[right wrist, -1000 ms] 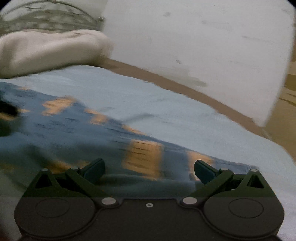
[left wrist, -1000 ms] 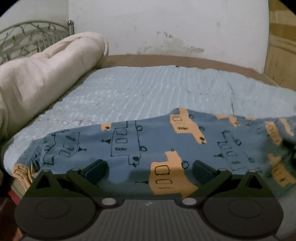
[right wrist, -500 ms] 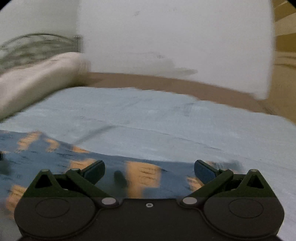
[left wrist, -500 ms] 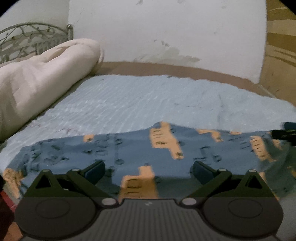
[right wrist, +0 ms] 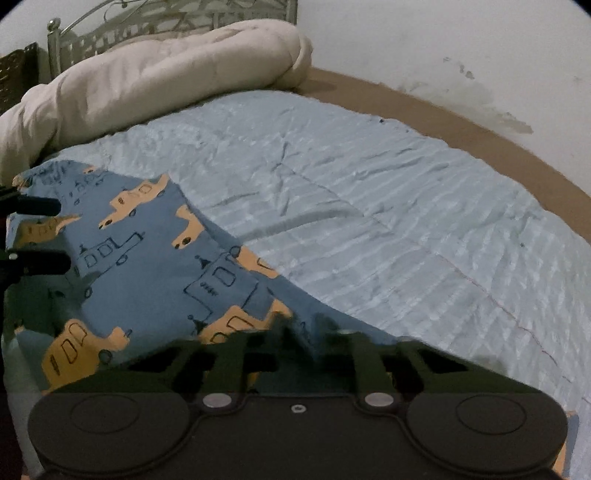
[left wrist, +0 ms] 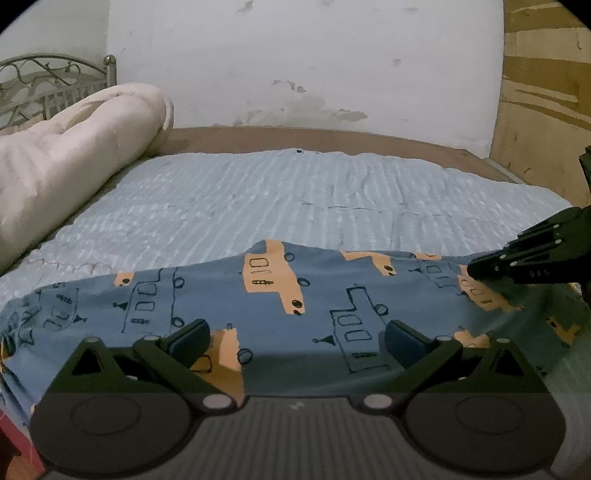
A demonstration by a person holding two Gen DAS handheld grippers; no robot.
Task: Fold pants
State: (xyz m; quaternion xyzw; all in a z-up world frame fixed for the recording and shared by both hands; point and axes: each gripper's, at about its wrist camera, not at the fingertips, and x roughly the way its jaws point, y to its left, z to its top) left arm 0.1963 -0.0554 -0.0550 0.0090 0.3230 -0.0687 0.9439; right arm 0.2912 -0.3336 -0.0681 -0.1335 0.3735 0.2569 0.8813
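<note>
Two hand-held grippers work over one pair of pants (left wrist: pixel 280 306), blue with orange and outlined trucks, spread along the near edge of the bed (left wrist: pixel 295 192) on its pale blue cover. The left hand-held gripper (left wrist: pixel 295 341) hovers over the cloth with its fingers spread wide and nothing between them, probably waiting to take a hold. The right hand-held gripper (right wrist: pixel 295 334) has its fingers drawn together on the edge of the pants, where a ridge of cloth rises between them; in the left view it reaches in from the right with its tips on the fabric. That pinch at the far end looks meant to carry one end over for a fold. A rolled cream blanket (right wrist: pixel 166 77) lies at the head of the bed, by the metal headboard (right wrist: pixel 177 22), well apart from the pants. No box or basket shows
</note>
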